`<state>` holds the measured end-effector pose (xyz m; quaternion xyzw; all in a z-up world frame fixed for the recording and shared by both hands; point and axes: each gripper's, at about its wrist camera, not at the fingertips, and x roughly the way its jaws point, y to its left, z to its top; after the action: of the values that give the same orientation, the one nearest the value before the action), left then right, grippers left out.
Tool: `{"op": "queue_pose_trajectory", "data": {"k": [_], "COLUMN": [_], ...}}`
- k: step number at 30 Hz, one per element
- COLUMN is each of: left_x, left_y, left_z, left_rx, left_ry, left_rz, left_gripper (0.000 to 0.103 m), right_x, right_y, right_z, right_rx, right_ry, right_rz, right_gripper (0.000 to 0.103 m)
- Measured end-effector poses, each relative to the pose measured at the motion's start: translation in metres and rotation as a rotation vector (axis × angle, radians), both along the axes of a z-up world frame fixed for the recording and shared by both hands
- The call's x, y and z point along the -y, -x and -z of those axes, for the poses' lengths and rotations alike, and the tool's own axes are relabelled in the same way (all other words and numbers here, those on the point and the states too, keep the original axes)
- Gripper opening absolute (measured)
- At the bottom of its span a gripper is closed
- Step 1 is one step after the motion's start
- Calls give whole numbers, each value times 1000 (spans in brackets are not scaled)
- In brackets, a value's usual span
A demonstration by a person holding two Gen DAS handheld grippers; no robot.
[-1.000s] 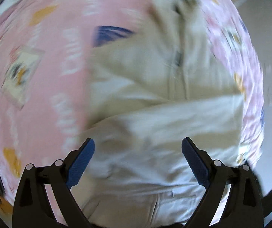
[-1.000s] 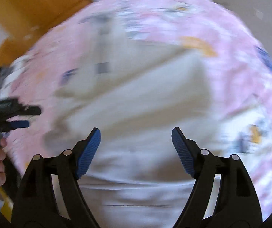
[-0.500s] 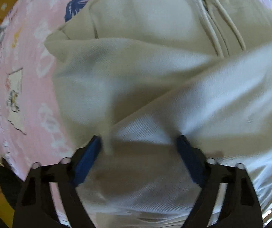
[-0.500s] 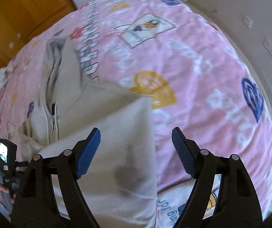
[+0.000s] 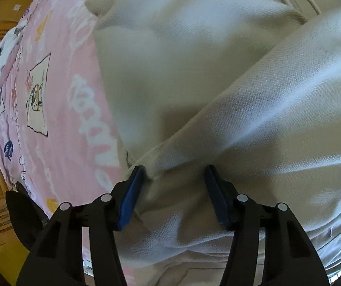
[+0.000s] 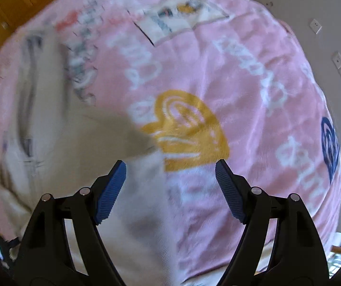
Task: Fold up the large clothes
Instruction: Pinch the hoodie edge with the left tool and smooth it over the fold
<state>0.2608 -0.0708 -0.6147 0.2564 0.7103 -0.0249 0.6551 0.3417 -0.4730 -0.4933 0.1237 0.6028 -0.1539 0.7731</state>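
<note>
The cream hoodie (image 5: 218, 83) lay on the pink blanket (image 6: 241, 83). The left gripper (image 5: 174, 178) straddled its sleeve fold, jaws apart; the right gripper (image 6: 170, 174) hovered spread wide beside the hoodie's edge. Next move, probably: clamp the sleeve fold.

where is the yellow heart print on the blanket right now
In the right wrist view, the yellow heart print lies on the pink blanket just ahead of the open right claw, beside the beige hoodie's edge.

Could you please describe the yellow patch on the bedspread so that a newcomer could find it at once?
Start with the pink blanket that covers the bed. Just ahead of the open right gripper, beside the edge of the cream hoodie, sits the yellow patch. It is the only large mustard shape with white swirls; its neighbours are white lettering and a navy heart.
</note>
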Motion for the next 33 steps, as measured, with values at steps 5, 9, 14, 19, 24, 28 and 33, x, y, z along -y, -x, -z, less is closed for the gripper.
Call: {"op": "queue_pose_trajectory", "data": {"k": [5,9,14,19,24,28,33], "left_x": [-9,-13,-50,-73,-62,-40,-1], "left_y": [-11,-11,-11,1,22,22,-2], "left_z": [-5,-33,-54,-66,-92,-114,-117], "left_rx": [-20,2,8,-50,23,46,105], "left_ry": [20,87,79,168,48,30,76], "left_rz": [-33,-39,-110,-240,-317,-349,-283], "left_gripper": [53,52,72,72,72,69,72], "right_x": [4,-4,-39,-85,-107,-110,-113], "right_y": [-21,0,76,155,214,213,198], "right_z": [33,-4,-35,-29,3,12,33], "right_rx": [-87,110,205,164,106,133,113], "right_ry": [69,28,-182,-321,-299,-304,-334], "right_rz": [-23,-1,-77,-169,-239,-260,-233], "right_gripper": [76,76,76,76,76,85,88]}}
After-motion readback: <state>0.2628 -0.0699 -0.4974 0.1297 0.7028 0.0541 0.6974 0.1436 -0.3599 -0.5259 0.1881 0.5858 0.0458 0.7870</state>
